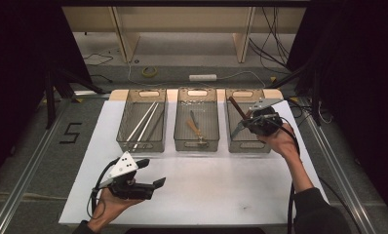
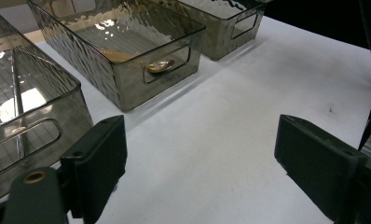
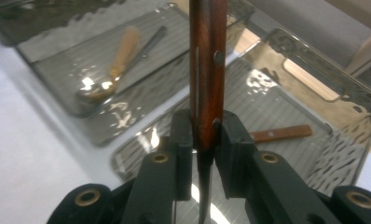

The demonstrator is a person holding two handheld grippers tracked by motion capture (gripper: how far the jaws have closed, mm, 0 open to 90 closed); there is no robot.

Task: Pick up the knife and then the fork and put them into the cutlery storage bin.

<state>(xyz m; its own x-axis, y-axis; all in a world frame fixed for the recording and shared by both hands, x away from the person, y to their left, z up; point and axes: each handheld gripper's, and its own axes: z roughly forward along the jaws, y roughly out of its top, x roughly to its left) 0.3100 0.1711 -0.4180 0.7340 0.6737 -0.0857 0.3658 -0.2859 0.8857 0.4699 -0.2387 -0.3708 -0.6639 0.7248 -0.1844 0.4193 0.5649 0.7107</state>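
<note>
Right gripper view looks straight up the length of a knife (image 3: 207, 70) clamped between the black jaws of the right gripper (image 3: 206, 140). Its handle is dark reddish-brown wood, glossy, with a pale metal strip running down the edge that faces the camera and two round rivets, one halfway up and one just above the pads. The handle stands upright out of the jaws; below them a thin dark blade edge drops toward the bottom of the frame. The jaws are narrow, pressed flat on both sides of the handle.

Behind the knife sits the right bin (image 3: 314, 140), smoky clear plastic with a ribbed floor, and a second brown wooden handle (image 3: 281, 133) lies flat inside it. The middle bin (image 3: 58, 74) holds a spoon (image 3: 111, 65) with a light wooden handle and a slim dark utensil beside it.

In the high view the right gripper (image 1: 248, 119) hangs over the right bin (image 1: 248, 144), the knife handle (image 1: 236, 106) sticking up and away at a slant. The left bin (image 1: 142, 144) holds pale chopsticks (image 1: 144, 122). The left gripper (image 1: 150, 173) rests low over the white table (image 1: 221, 185), well apart from the bins, with its jaws spread wide and nothing between them, as the left gripper view confirms.
</note>
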